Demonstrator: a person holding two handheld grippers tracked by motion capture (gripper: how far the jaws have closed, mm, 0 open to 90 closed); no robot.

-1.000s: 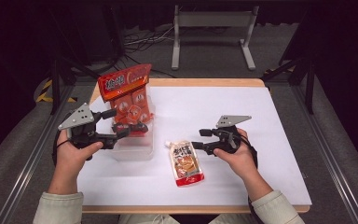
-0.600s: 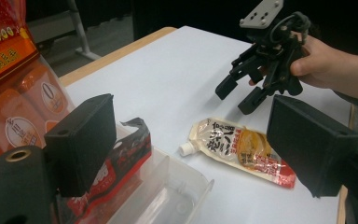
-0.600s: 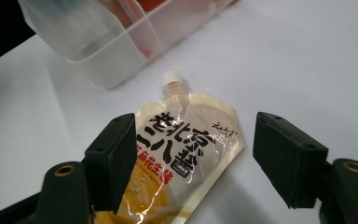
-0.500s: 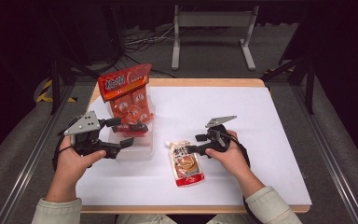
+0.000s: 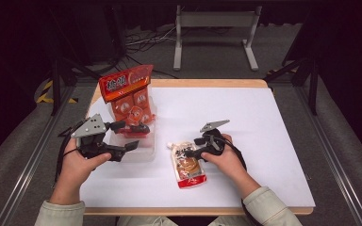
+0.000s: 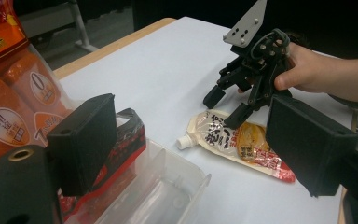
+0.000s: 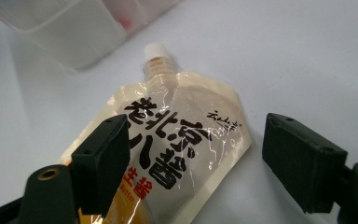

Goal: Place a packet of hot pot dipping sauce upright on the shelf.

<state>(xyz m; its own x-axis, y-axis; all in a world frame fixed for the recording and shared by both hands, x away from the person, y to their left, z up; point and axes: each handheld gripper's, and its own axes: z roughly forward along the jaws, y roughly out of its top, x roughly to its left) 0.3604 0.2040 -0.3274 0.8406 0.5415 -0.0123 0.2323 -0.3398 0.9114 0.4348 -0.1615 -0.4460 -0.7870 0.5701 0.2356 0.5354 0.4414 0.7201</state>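
Observation:
A cream and orange spouted sauce pouch [image 5: 187,165] [image 6: 242,144] [image 7: 177,140] lies flat on the white table, its cap toward a clear plastic container [image 5: 132,151] [image 6: 168,186] [image 7: 60,23]. My right gripper [image 5: 192,147] [image 6: 223,109] [image 7: 203,158] is open, tipped down, with one jaw on each side of the pouch's upper half. My left gripper [image 5: 128,135] [image 6: 191,135] is open over the container's near side, holding nothing. A red packet [image 5: 134,129] [image 6: 126,140] lies in the container.
A tall orange snack bag [image 5: 127,89] [image 6: 9,93] stands behind the container at the table's back left. The white table top [image 5: 264,132] stretches to the right and front. A metal stand [image 5: 214,28] is on the floor beyond the table.
My right gripper has moved left and tipped down over the pouch's top. The left gripper has drawn back a little from the container toward the person.

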